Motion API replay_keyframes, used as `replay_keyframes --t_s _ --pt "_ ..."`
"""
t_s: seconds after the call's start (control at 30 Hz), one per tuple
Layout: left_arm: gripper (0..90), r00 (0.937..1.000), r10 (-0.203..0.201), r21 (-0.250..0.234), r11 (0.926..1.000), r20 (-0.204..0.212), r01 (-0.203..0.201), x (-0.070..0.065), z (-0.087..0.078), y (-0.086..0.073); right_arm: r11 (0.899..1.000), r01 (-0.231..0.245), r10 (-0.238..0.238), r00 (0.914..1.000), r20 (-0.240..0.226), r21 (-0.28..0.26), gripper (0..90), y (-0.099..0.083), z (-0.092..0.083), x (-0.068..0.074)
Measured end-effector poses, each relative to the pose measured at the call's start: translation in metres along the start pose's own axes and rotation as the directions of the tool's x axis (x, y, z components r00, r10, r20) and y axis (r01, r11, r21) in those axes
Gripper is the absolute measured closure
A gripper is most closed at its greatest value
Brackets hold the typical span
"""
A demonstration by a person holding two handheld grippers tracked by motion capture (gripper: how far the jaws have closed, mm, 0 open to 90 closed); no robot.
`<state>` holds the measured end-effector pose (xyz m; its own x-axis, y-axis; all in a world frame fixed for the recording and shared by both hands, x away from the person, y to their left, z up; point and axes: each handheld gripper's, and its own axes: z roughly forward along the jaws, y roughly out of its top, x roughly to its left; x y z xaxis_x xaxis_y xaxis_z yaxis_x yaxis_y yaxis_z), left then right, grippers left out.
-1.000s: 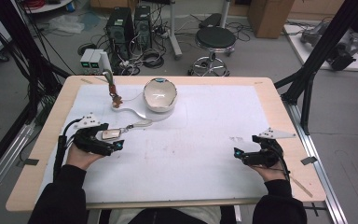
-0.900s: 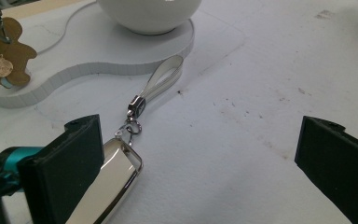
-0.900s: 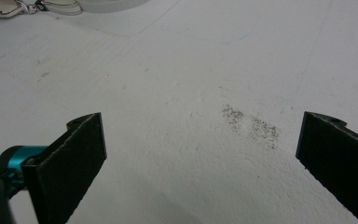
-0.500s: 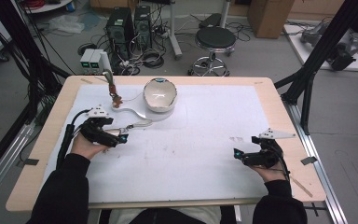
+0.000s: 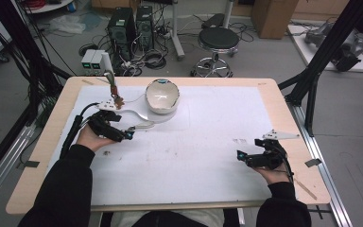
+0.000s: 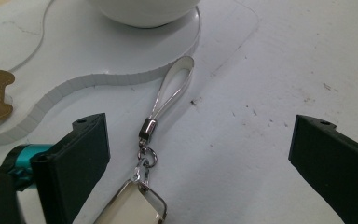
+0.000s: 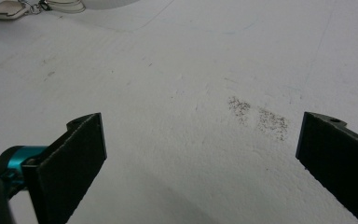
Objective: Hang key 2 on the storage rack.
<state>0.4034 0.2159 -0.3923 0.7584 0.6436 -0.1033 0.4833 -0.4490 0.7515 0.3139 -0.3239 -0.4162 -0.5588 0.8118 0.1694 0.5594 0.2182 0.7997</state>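
Note:
A small cream tag in a metal frame (image 6: pixel 137 205) lies on the white table, joined by rings to a white strap loop (image 6: pixel 171 88). My left gripper (image 6: pixel 200 140) stands open, its jaws on either side of the tag and strap without touching them. From above, the left gripper (image 5: pixel 125 134) sits just left of the strap (image 5: pixel 142 126), near the white bowl (image 5: pixel 161 96). At the right side of the table my right gripper (image 5: pixel 242 156) is open over bare surface, with nothing between its jaws (image 7: pixel 203 140).
The bowl stands on a clear curved plate (image 6: pixel 98 79). A small brown figure (image 5: pixel 116 98) hangs by the plate's left end. A dark smudge (image 7: pixel 258 116) marks the table ahead of the right gripper. The wooden table edge (image 5: pixel 283 113) frames the white mat.
My left gripper has moved forward and to the right, up to the tag and strap near the bowl. The right gripper has stayed in place.

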Motion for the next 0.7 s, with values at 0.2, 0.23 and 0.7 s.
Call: replay_keyframes --t_s 0.2,0.23,0.7 --pt "5.6 0.9998 0.022 0.047 0.9987 0.001 -0.022 0.008 0.008 0.006 1.0 0.002 -0.002 1.0 -0.003 0.002 0.6 0.0 0.001 0.0" --pt "5.6 0.9997 0.022 0.049 0.9985 0.006 -0.022 0.009 0.009 0.008 1.0 0.001 -0.001 1.0 -0.006 0.001 0.6 0.001 0.002 0.0" --pt "6.8 0.9955 0.085 0.167 0.9818 0.041 -0.091 0.014 0.033 0.038 1.0 -0.007 0.007 0.9999 -0.01 -0.002 0.6 0.001 0.002 -0.003"
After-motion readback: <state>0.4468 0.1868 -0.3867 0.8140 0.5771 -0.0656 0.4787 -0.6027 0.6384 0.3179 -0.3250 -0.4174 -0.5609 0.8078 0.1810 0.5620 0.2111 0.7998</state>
